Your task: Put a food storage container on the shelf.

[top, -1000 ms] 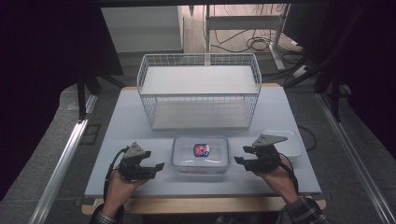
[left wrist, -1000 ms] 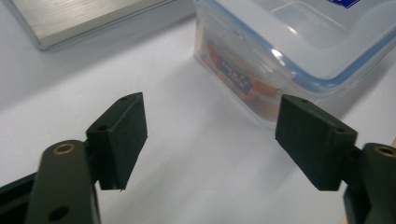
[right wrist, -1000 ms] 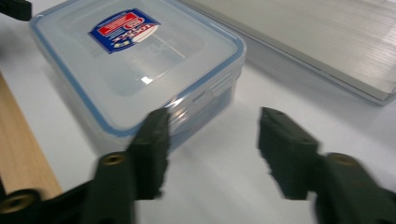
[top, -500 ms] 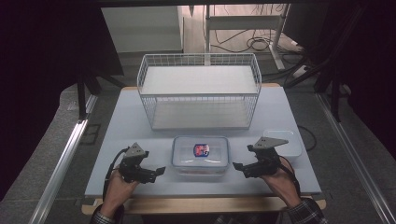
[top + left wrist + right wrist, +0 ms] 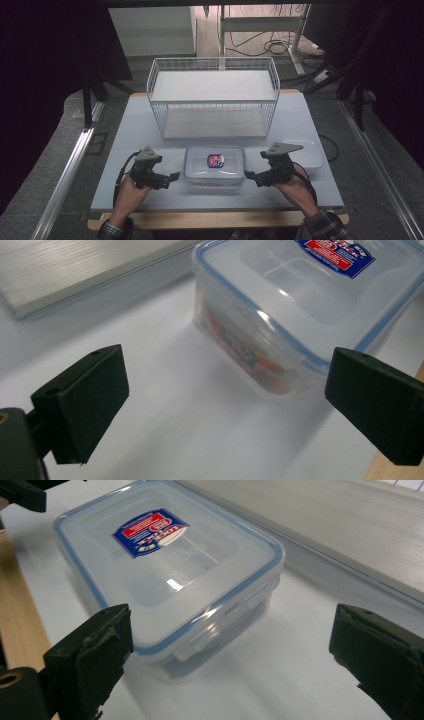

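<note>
Table: pale sheet, wooden front edge. Wire basket stands at the back centre, nothing in it. Clear lidded container with blue seal and a red-and-blue label sits near the front edge, just in front of the basket; something orange shows through its wall. A second, shallower clear tub lies to its right.

Risk, as judged: the container's walls look smooth and its side clips protrude. A squeeze from two sides landing unevenly could skid it across the slick sheet toward the front edge, or pop a clip.

Left gripper lies just left of the container; right gripper just right of it. Both sets of jaws have just been opening and now stand wide, nothing between them, touching nothing.
</note>
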`<state>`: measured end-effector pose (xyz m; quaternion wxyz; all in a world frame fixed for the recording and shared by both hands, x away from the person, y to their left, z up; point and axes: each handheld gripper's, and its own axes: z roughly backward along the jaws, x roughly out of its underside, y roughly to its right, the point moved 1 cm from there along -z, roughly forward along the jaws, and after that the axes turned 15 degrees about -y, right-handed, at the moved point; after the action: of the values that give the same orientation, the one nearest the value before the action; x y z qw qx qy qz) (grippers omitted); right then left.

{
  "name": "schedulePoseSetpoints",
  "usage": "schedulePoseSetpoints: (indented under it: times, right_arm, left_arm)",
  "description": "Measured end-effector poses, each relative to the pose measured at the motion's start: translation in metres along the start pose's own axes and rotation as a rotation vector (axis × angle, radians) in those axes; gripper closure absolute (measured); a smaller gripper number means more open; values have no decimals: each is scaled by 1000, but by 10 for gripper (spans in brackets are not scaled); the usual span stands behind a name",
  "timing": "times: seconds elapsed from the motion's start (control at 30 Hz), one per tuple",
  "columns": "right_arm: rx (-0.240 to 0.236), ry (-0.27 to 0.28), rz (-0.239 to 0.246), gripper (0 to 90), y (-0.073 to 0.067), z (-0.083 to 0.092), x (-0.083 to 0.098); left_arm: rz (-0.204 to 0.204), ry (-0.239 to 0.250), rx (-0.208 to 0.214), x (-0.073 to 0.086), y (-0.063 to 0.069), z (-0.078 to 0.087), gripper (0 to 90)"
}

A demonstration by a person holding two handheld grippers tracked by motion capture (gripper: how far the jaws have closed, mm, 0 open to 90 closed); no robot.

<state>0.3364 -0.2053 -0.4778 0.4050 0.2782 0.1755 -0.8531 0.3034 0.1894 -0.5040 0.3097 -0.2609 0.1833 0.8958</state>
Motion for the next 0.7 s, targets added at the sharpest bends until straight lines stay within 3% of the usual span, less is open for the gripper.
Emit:
schedulePoseSetpoints:
  times: [0.13,0.4,0.7]
  right_arm:
    - [-11,-11,-24,25,0,-3,-6]
    - [-20,-55,-18,67,-1,-12,-18]
    - [-43,-73,-9,89,0,-26,-34]
  left_arm:
    - [-21,3,57,-9,1,-4,32]
    - [-76,-32,50,-29,4,-13,78]
    - [-68,-25,90,-46,-2,-27,79]
